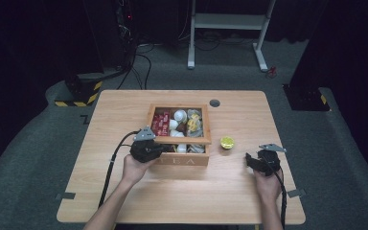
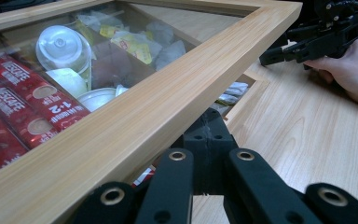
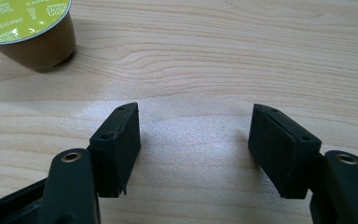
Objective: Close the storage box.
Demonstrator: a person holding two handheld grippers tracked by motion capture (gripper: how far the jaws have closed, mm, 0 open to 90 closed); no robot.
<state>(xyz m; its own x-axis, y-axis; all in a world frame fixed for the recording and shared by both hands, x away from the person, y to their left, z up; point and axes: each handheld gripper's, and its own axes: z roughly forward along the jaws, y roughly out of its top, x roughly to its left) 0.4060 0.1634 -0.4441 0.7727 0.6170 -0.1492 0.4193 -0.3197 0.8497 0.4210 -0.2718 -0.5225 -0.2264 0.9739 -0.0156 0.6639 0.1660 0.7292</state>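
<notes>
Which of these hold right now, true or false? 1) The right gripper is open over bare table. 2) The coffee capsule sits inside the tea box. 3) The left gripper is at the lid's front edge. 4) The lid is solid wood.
1) True: the right gripper has its jaws spread over the table, holding nothing.
2) False: the coffee capsule stands on the table right of the tea box.
3) True: the left gripper is closed on the lid at its front frame.
4) False: it has a clear pane; red sachets show through.
</notes>
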